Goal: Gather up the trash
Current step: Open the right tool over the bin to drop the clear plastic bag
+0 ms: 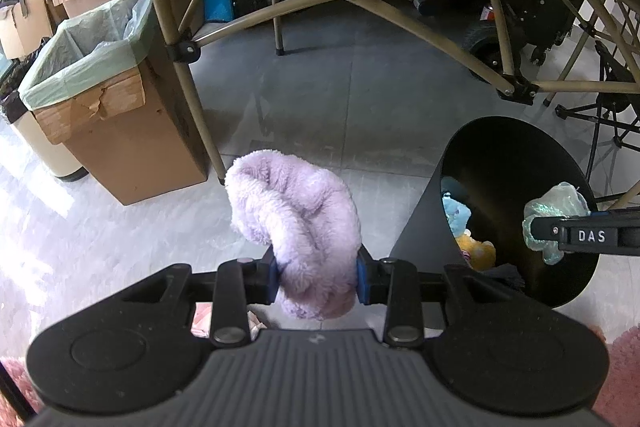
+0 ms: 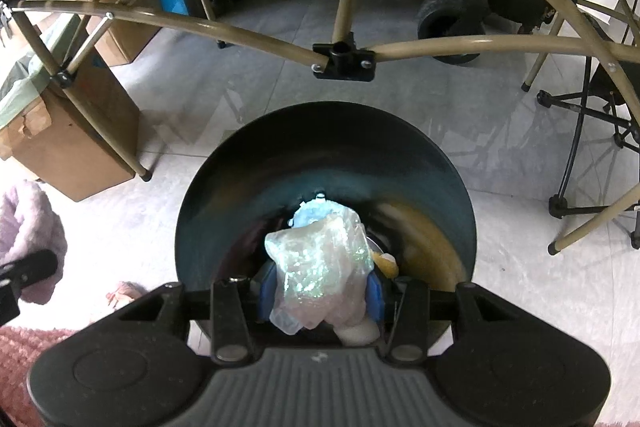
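My left gripper (image 1: pixel 317 277) is shut on a fluffy lilac cloth (image 1: pixel 294 227) and holds it above the tiled floor, left of the black round bin (image 1: pixel 420 227). My right gripper (image 2: pixel 319 297) is shut on a crumpled iridescent plastic wrapper (image 2: pixel 320 267) and holds it over the mouth of the black bin (image 2: pixel 208 195). It also shows in the left wrist view (image 1: pixel 538 231), with the wrapper (image 1: pixel 556 205) over the bin. Inside the bin lie blue and yellow soft items (image 1: pixel 468 231). The lilac cloth shows at the left edge of the right wrist view (image 2: pixel 30 227).
A cardboard box lined with a green bag (image 1: pixel 100 107) stands to the left beside a folding table's tan legs (image 1: pixel 192 95). A cream bin (image 1: pixel 36 143) stands behind it. Wheeled equipment (image 1: pixel 492 51) and a black chair frame (image 2: pixel 588 131) stand at the back right. A pink rug (image 2: pixel 24 359) lies below.
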A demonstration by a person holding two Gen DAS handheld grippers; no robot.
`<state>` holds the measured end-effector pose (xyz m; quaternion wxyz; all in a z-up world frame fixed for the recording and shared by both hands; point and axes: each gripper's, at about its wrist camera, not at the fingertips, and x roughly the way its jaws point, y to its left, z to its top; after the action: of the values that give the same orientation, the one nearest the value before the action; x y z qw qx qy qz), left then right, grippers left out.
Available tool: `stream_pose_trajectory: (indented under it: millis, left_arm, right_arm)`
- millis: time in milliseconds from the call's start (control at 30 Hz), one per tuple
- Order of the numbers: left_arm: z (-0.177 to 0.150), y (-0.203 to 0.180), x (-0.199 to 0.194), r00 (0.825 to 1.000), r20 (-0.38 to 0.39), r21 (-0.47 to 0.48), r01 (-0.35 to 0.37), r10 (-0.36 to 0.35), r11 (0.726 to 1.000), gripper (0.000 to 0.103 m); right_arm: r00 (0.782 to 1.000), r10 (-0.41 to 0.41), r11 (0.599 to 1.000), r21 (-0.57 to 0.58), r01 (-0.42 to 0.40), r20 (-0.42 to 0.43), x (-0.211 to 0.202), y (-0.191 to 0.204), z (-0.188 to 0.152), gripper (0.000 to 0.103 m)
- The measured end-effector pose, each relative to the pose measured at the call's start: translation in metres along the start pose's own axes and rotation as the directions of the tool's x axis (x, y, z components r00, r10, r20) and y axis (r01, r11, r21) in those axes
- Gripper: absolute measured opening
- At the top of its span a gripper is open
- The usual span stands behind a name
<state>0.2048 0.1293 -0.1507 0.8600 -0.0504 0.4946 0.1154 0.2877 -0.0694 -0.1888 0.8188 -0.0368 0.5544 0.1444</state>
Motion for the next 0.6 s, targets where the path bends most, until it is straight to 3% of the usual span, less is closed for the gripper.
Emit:
stream_pose_trajectory:
  millis: [333, 367, 433, 467, 500, 600]
  left_arm:
    - [-0.0004, 0.0032, 0.0024, 1.000, -0.012, -0.010, 0.002, -0.002, 1.000, 0.035]
    - [-0.0007, 0.0021, 0.0020, 1.000, -0.012, -0.010, 0.001, -0.002, 1.000, 0.035]
    - [-0.0008, 0.0022, 0.0018, 1.000, -0.012, -0.010, 0.003, -0.003, 1.000, 0.035]
    - [-0.0008, 0.0021, 0.0017, 1.000, -0.011, -0.010, 0.003, -0.003, 1.000, 0.035]
    - [-0.0008, 0.0017, 0.0018, 1.000, -0.011, -0.009, 0.002, -0.002, 1.000, 0.035]
    - [-0.0009, 0.0014, 0.0018, 1.000, -0.011, -0.009, 0.002, -0.002, 1.000, 0.035]
  right_arm:
    - [1.000, -0.004, 1.000, -0.018, 0.003, -0.026, 0.0103, 0.0078, 0.0051, 0.044]
    - [1.000, -0.001, 1.000, -0.018, 0.001, -0.028, 0.0105, 0.0084, 0.0057, 0.048]
    - [0.999, 0.015, 1.000, -0.007, -0.015, -0.032, 0.0100, 0.0082, 0.0074, 0.065]
    - [0.999, 0.014, 1.000, -0.002, -0.014, -0.035, 0.0103, 0.0073, 0.0069, 0.083]
    - [0.999, 0.002, 1.000, -0.001, -0.002, -0.036, 0.0104, 0.0073, 0.0070, 0.094]
    - [0.999, -0.030, 1.000, -0.008, 0.030, -0.036, 0.0116, 0.0083, 0.0067, 0.096]
